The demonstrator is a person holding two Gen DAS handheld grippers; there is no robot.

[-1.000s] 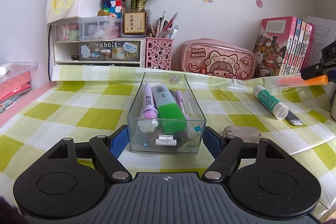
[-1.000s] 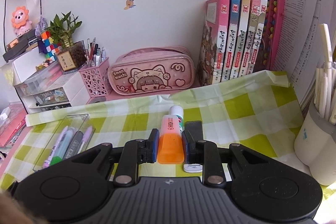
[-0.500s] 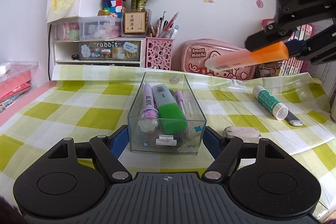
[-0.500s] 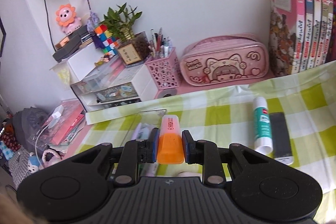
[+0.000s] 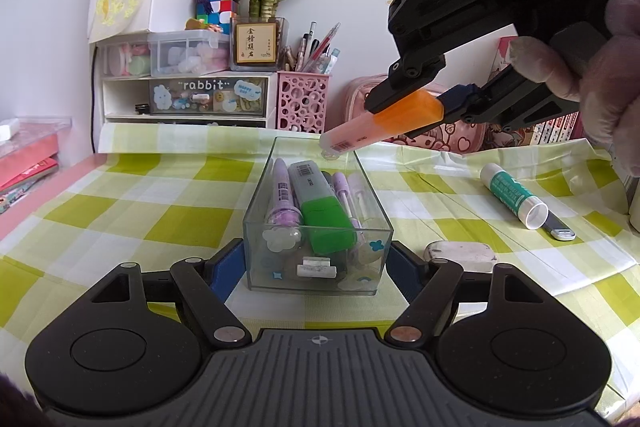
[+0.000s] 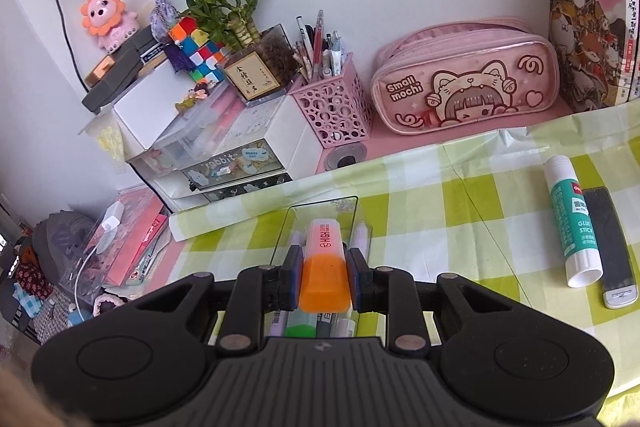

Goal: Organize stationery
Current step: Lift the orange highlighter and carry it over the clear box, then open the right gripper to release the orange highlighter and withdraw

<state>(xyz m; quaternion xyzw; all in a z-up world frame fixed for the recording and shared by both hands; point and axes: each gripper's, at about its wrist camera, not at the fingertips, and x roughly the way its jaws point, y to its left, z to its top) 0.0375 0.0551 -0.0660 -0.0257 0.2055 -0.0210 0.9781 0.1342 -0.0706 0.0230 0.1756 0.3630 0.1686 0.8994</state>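
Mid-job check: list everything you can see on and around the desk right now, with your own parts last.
Clear box: 1, transparent, on the cloth between the left tongs' fingers.
Pens and highlighters in box: several, purple, green, grey.
Orange highlighter: 1, held above the box.
Glue stick: 1, white and green, on the cloth right of the box.
Dark flat bar: 1, beside the glue stick.
Eraser: 1, greyish-white, right of the box.
Tablecloth: 1, green-white check.
Pencil case: 1, pink, at the wall.
Pen holder: 1, pink, holding pens.
Left tongs: around the box.
Right tongs: shut on the highlighter.
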